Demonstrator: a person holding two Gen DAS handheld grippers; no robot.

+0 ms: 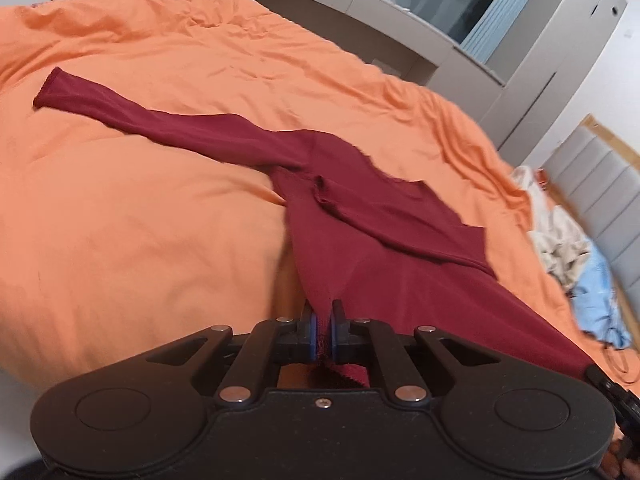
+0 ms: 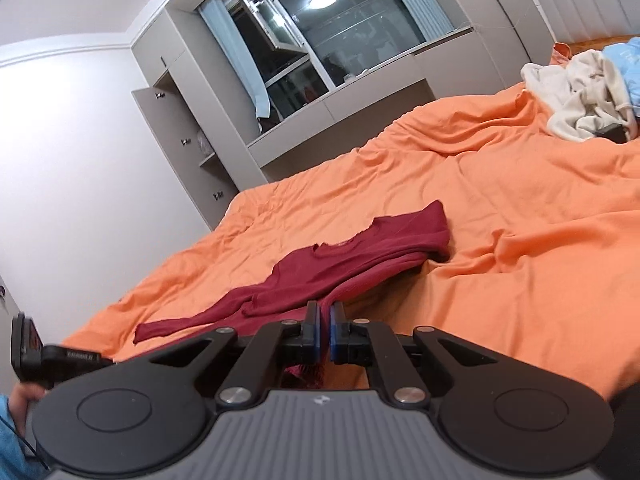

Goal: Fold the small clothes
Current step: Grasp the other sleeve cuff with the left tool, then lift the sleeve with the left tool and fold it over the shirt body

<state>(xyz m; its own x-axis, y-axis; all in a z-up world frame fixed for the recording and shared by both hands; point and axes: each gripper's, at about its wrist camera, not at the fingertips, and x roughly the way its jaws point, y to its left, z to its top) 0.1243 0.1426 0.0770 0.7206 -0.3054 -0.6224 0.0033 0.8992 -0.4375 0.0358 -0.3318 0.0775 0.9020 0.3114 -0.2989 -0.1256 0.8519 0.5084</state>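
Note:
A dark red long-sleeved top (image 1: 360, 208) lies on the orange bedcover (image 1: 140, 200). One sleeve stretches out to the far left. The other side is folded over the body. My left gripper (image 1: 323, 312) is shut on the top's near hem, and the cloth is pulled taut up to it. In the right wrist view the same top (image 2: 352, 256) lies ahead. My right gripper (image 2: 324, 312) is shut on the hem's other corner, with red cloth showing under the fingers. The left gripper's body (image 2: 36, 344) shows at the far left.
A pile of cream and light blue clothes (image 2: 580, 88) lies at the bed's far right, also in the left wrist view (image 1: 576, 264). Grey cabinets and a dark window (image 2: 340, 32) stand behind the bed. A padded headboard (image 1: 600, 184) is at the right.

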